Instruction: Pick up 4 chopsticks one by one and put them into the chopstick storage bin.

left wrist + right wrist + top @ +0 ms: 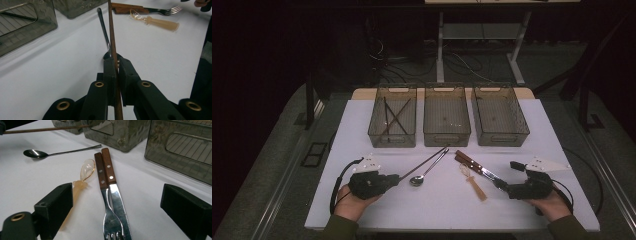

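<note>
Slippage is the main risk: the left gripper (117,65) is clamped on 1 thin brown chopstick (112,37) far down its length, so the long free end, reaching toward the left bin (392,121), could pivot or knock the metal spoon (426,171) lying just under it. The right gripper (120,212) hangs with jaws wide apart over the fork (110,220) and knife (117,202), right of the spoon, gripping nothing. Dim light makes the crossed sticks inside the left bin hard to make out.

Black grippers (399,176) with brass-ringed screw holes, grey three-cornered plates, trailing black cables — sleeves apparently olive.
</note>
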The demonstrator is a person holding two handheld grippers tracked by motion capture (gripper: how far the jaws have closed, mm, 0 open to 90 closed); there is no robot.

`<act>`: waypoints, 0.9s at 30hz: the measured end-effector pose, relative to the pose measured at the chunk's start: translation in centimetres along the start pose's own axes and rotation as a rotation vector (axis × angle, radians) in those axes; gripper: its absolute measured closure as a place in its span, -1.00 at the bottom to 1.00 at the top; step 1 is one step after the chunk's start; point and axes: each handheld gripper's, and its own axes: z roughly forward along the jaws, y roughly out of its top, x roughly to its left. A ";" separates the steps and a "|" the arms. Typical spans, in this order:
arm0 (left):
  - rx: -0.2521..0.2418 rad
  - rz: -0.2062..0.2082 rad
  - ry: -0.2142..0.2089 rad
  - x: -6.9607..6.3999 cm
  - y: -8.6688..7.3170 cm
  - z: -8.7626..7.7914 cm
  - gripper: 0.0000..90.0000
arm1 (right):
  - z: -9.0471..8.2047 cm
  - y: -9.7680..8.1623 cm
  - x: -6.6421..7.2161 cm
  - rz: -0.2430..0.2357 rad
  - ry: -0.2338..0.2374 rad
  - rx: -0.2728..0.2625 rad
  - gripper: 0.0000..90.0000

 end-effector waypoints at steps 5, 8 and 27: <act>-0.020 -0.004 0.002 0.4 0.2 -0.6 0.88 | 0.1 0.0 0.0 -0.002 0.000 0.001 -0.76; -0.033 -0.013 0.007 0.6 0.4 -1.0 0.88 | 0.1 0.0 0.0 -0.002 0.000 0.002 -0.76; -0.085 -0.027 0.054 2.9 2.4 -0.9 0.88 | 0.2 0.0 0.0 0.002 -0.006 0.007 -0.76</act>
